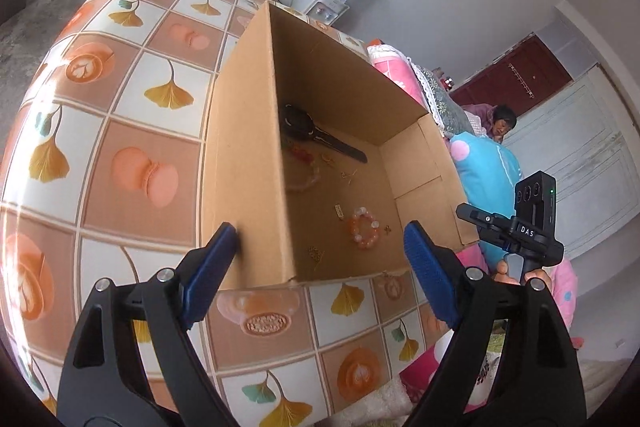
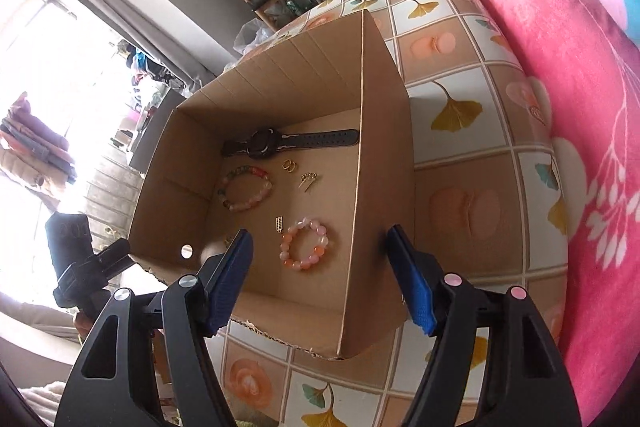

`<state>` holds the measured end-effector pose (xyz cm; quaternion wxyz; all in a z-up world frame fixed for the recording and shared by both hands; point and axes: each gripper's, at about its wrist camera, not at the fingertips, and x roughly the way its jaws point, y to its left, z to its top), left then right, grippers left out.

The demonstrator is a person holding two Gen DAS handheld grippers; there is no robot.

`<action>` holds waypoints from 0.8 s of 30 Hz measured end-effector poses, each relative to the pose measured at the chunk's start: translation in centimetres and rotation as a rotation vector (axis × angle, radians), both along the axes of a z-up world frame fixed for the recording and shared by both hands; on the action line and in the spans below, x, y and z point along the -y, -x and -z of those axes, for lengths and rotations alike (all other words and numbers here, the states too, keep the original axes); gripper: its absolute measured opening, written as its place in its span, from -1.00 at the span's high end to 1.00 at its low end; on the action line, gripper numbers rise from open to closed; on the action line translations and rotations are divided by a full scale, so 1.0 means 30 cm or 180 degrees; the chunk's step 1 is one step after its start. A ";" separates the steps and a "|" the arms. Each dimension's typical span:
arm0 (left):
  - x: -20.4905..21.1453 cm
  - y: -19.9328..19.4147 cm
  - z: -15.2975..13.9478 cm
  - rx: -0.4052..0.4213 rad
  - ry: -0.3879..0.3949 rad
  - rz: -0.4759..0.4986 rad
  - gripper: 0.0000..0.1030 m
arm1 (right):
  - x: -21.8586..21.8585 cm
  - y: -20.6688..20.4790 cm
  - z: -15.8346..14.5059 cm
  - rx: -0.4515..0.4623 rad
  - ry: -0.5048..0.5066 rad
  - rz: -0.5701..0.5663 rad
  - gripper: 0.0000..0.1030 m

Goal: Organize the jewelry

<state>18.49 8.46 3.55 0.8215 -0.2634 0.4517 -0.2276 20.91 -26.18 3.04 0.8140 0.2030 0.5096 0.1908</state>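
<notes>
An open cardboard box stands on a table, filling the frame's centre. Inside, a watch lies along the far wall; below it, a beaded bracelet at left, rings at right. Another bracelet lies nearer the bottom. A blanket borders the table's right

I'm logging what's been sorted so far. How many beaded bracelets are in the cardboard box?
2. A pink-orange beaded bracelet lies near the box's front; a multicoloured beaded bracelet lies farther back, beside the black wristwatch. The box walls may hide others.
</notes>
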 end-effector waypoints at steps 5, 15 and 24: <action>-0.015 0.084 0.005 -0.0015 -0.0017 -0.0043 -0.57 | 0.008 0.068 0.006 0.0011 -0.0028 0.0011 -0.32; -0.009 0.247 -0.111 0.0637 -0.0829 -0.0633 -0.63 | 0.019 0.212 -0.099 0.0597 0.0459 0.0266 -0.34; 0.143 0.460 -0.226 0.1228 -0.1790 -0.0917 -0.84 | -0.122 0.529 -0.237 0.1379 0.1075 0.0341 -0.84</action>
